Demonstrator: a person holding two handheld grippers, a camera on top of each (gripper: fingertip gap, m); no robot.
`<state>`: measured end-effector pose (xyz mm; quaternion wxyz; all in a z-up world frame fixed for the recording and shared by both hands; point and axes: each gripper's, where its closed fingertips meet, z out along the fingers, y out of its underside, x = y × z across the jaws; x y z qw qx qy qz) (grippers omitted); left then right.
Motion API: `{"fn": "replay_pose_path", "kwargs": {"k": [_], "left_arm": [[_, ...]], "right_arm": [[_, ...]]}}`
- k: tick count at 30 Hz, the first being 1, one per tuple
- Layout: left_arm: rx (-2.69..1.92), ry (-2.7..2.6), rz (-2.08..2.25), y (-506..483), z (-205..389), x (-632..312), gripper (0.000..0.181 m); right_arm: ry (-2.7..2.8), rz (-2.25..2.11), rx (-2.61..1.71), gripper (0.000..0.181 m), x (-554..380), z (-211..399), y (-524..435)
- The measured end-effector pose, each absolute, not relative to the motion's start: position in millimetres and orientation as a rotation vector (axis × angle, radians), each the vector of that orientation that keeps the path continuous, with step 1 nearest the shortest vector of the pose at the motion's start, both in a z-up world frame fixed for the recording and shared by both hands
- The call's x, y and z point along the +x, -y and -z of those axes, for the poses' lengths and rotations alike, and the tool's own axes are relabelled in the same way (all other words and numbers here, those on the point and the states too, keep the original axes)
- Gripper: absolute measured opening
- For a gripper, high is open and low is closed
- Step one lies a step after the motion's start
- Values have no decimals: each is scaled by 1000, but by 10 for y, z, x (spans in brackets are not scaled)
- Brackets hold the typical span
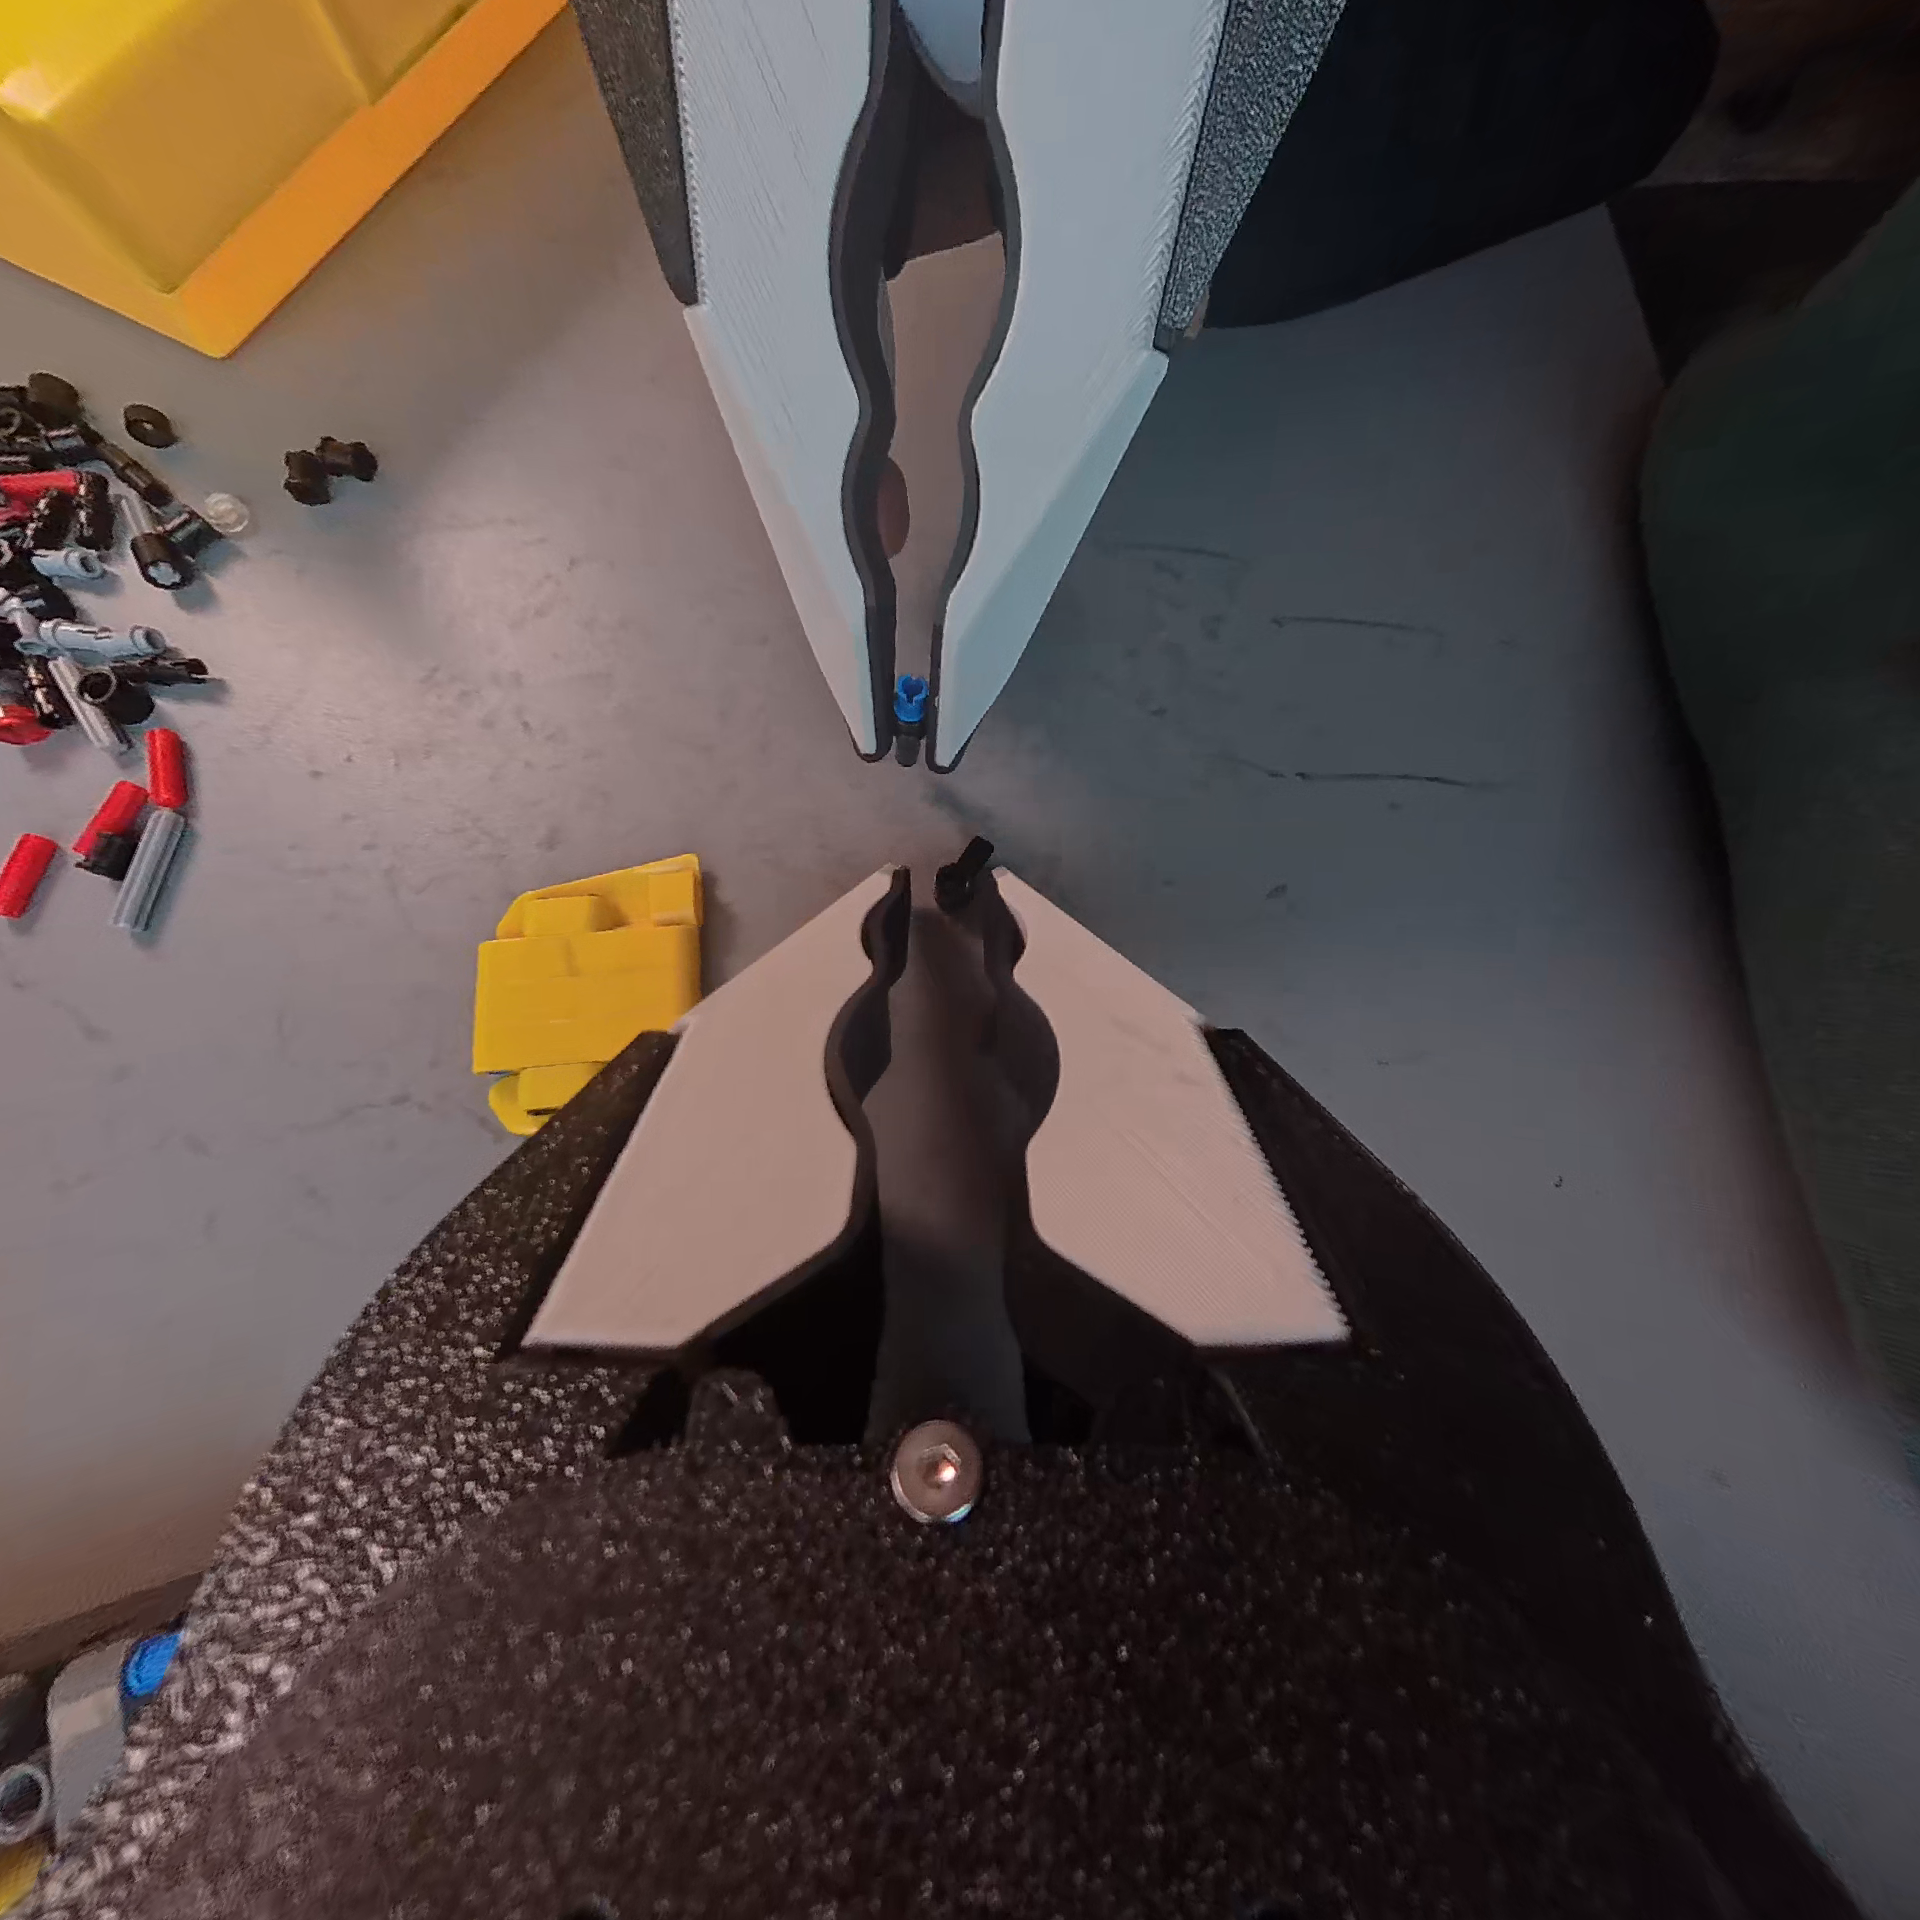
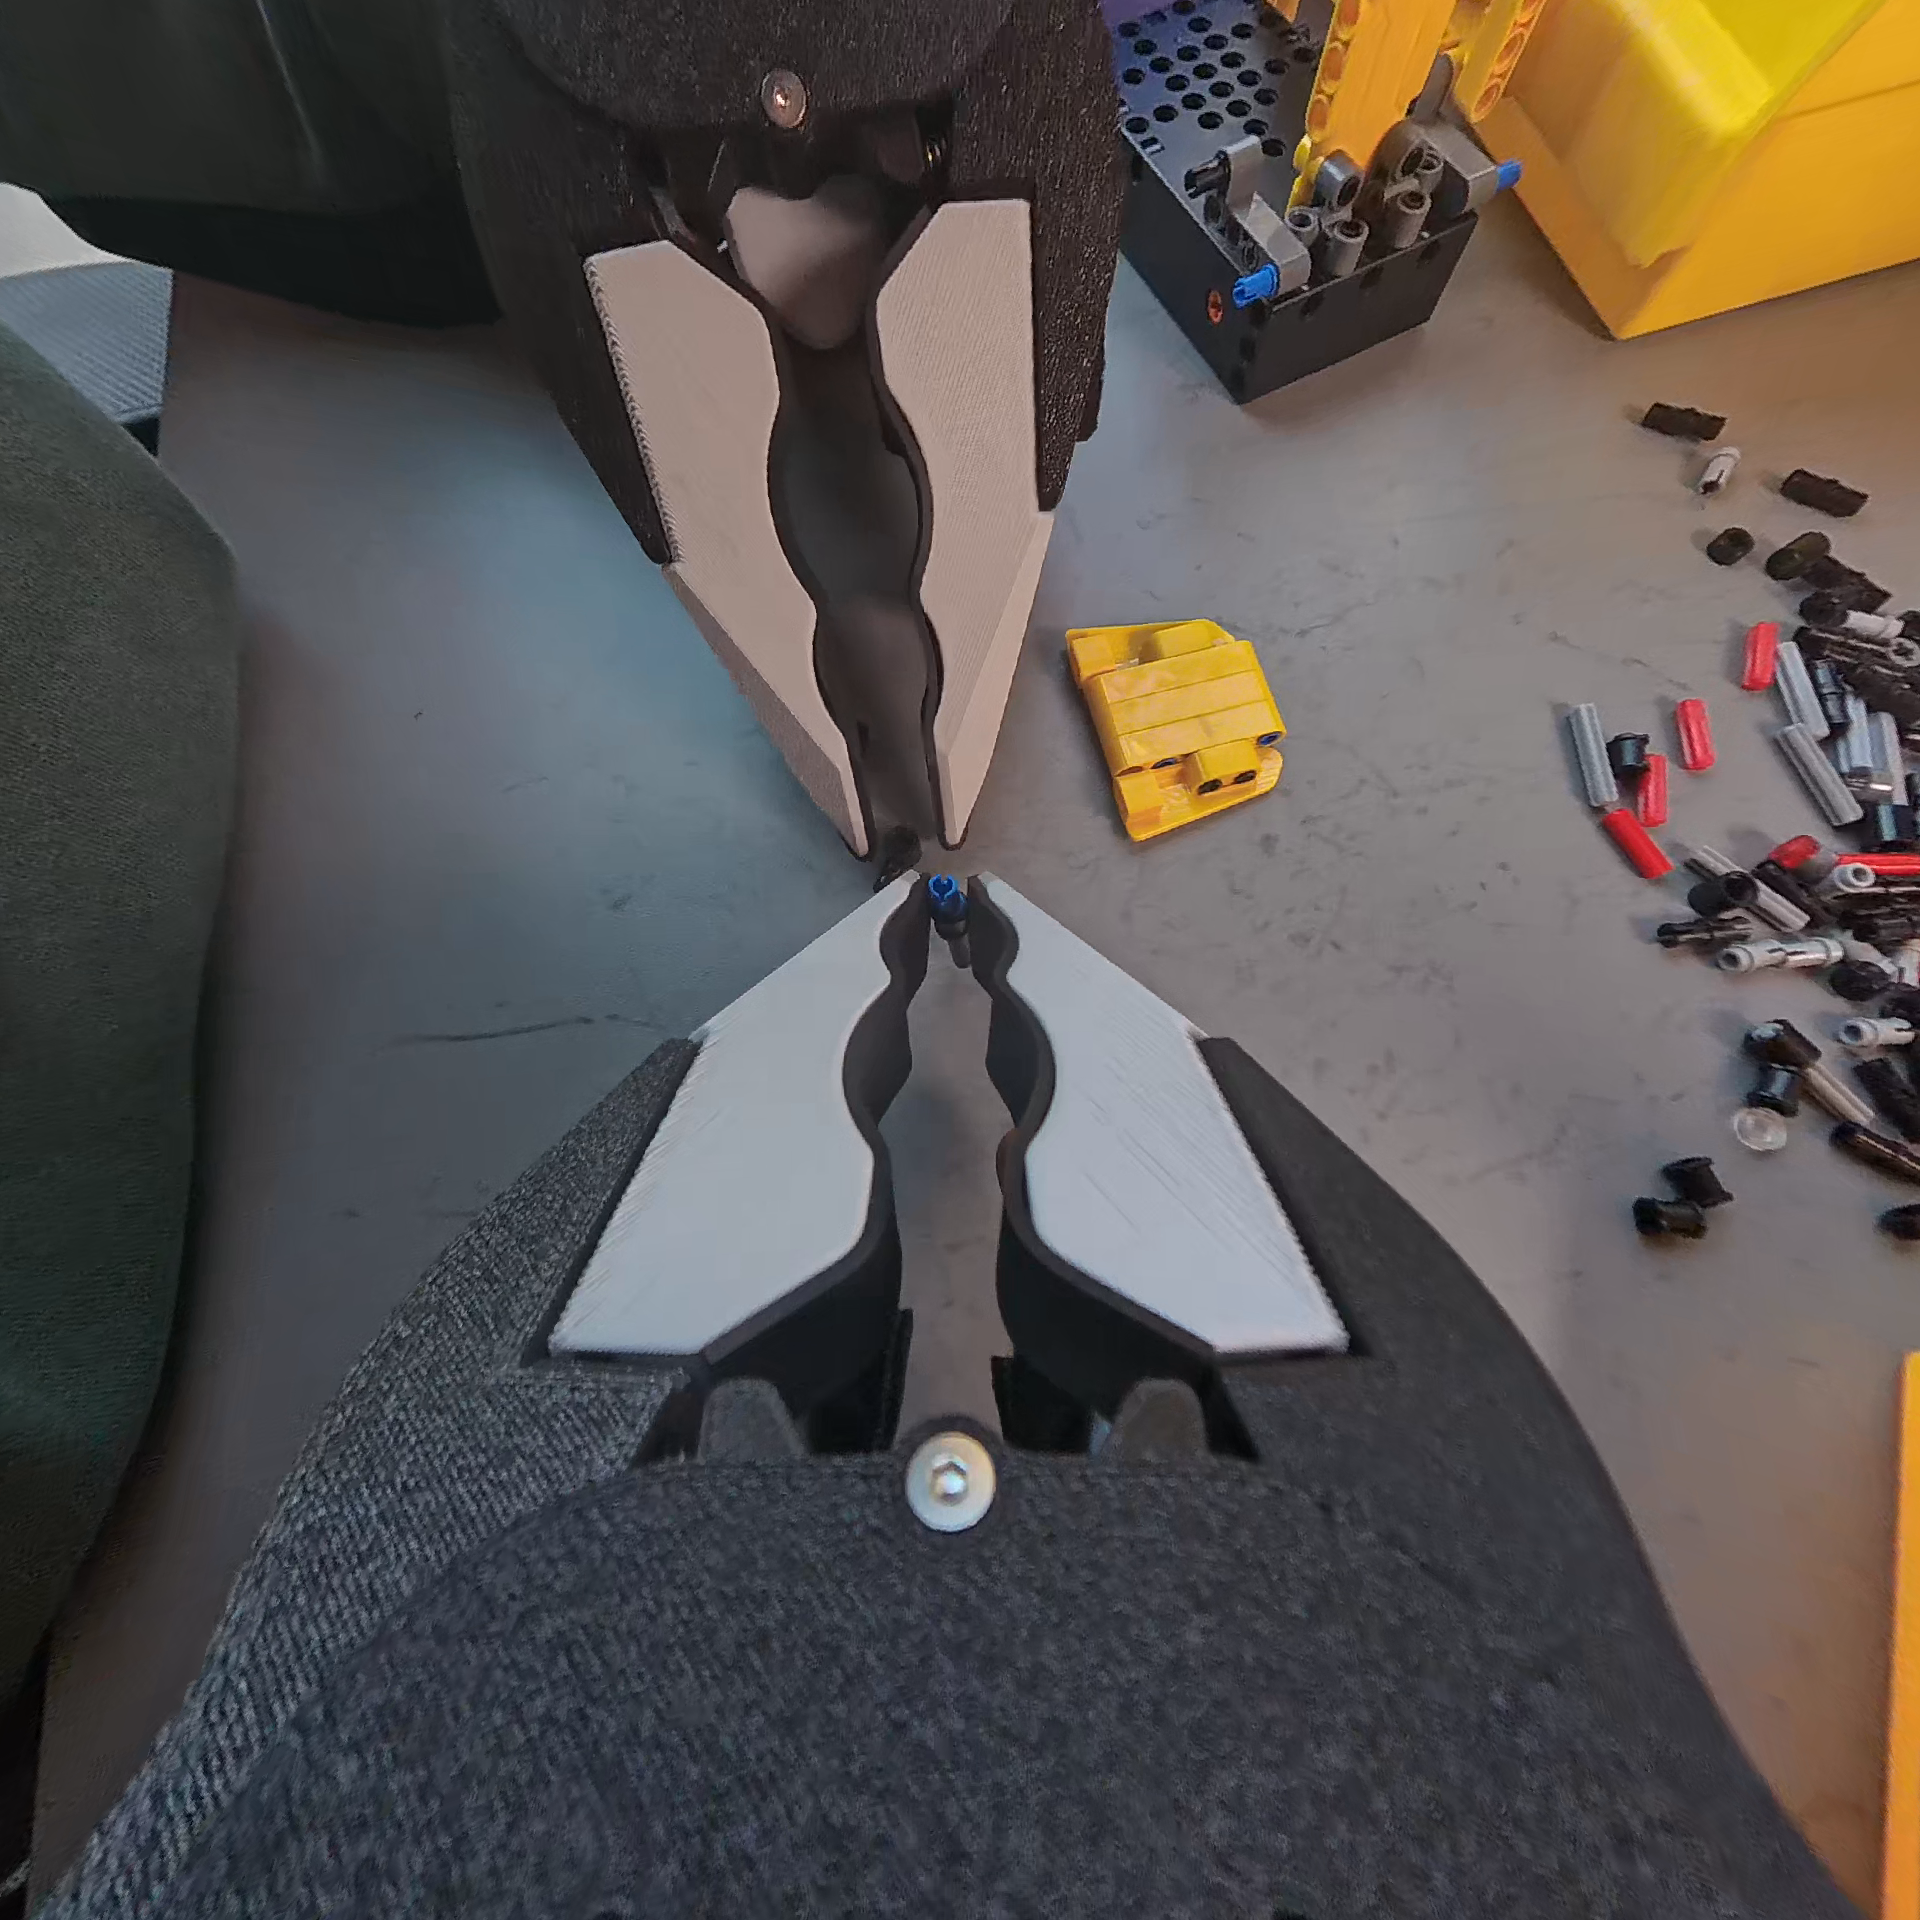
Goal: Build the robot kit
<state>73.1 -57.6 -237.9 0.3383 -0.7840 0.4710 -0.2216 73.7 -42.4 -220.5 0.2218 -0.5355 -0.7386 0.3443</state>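
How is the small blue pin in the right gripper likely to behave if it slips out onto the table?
The blue pin, pinched at the tips of the right gripper, looks rigid plastic and probably very light. Being round and tiny, it may roll on the smooth table and twist in the grip.

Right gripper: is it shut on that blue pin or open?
Shut on it. The right gripper pinches the blue pin between its tips, with the pin's end poking out toward the left gripper.

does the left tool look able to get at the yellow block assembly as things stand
Probably not yet: the left tool is shut on a small black pin. The yellow block assembly lies unobstructed on the table beside it.
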Motion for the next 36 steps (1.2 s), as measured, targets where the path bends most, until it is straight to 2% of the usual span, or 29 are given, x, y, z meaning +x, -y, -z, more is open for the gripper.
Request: {"fn": "replay_pose_path", "kwargs": {"k": [5,15,20,36], "left_arm": [[-2047,-1255,547,590,2415,747,6],[-2068,-1212,529,598,2416,749,6],[-2073,-1208,546,636,2412,762,12],[-2102,-1154,511,623,2417,757,6]], "right_arm": [[2037,-956,-1468,6,728,2194,439],[2032,-944,-1449,6,716,2167,482],[2032,-935,-1445,6,711,2160,500],[1997,-913,-1462,6,732,2118,449]]}}
